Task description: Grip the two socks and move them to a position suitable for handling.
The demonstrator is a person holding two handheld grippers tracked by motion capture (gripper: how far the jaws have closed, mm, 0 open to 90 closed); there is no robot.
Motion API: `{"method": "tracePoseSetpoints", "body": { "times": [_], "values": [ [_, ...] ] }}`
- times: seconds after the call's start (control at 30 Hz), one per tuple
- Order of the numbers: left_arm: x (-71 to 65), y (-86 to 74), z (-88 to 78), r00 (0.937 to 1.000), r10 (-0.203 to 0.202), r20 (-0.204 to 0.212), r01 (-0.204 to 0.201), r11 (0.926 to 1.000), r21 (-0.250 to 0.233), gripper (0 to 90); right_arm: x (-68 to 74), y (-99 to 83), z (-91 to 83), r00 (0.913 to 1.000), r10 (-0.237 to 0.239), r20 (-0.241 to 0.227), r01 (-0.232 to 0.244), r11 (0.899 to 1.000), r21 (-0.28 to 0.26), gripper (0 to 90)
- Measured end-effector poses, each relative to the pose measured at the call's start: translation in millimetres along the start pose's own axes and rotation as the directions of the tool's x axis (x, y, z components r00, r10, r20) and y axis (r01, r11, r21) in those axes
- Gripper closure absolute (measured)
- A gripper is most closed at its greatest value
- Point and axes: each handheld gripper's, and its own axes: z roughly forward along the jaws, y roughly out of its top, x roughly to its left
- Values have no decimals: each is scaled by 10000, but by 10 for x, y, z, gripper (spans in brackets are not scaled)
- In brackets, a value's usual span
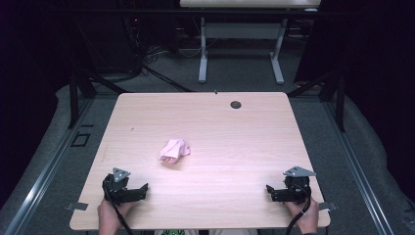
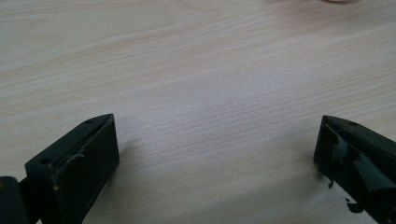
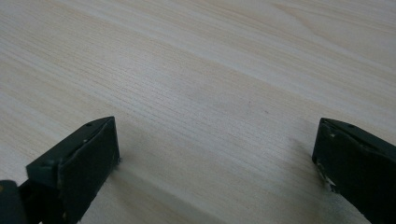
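Observation:
A crumpled pink cloth [image 1: 174, 151] lies near the middle of the light wooden table [image 1: 205, 122]. My left gripper [image 1: 133, 189] rests low over the table's near left corner, held by a hand, its jaws wide apart and pointing toward the centre. My right gripper [image 1: 275, 192] sits at the near right corner, also open and aimed inward. In the left gripper view the left gripper [image 2: 217, 135] has bare wood between its black fingers [image 2: 79, 163]. The right gripper [image 3: 217, 135] likewise frames nothing but wood grain. Both grippers are well short of the cloth.
A round cable hole [image 1: 236, 104] is set in the table near its far edge. Behind the table stands another desk on white legs [image 1: 202, 58], with cables on the floor. Dark frame posts [image 1: 74, 93] flank the table's far corners.

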Motion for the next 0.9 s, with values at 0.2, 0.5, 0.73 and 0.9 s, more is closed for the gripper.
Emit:
{"method": "tracePoseSetpoints", "body": {
  "times": [0.2, 0.5, 0.73, 0.9],
  "values": [
    [11, 101, -4, 9988, 56, 495, -86, 9981, 602, 0, 1, 1, -1, 10000, 28, 42, -28, 10000, 4, 0],
    [-44, 411, -68, 9880, -47, 1543, 28, 9999, 126, 20, -3, 3, -2, 10000, 17, 34, -17, 10000, 29, 0],
    [-249, 832, -11, 9731, 627, 2215, -588, 9980, -242, 58, -5, 1, 1, 10000, 5, 34, -5, 10000, -12, 0],
    [-430, 1147, 120, 9614, 922, 2594, -877, 9957, -290, 69, -6, 1, 0, 10000, 8, 33, -8, 10000, -16, 2]
  ]
}}
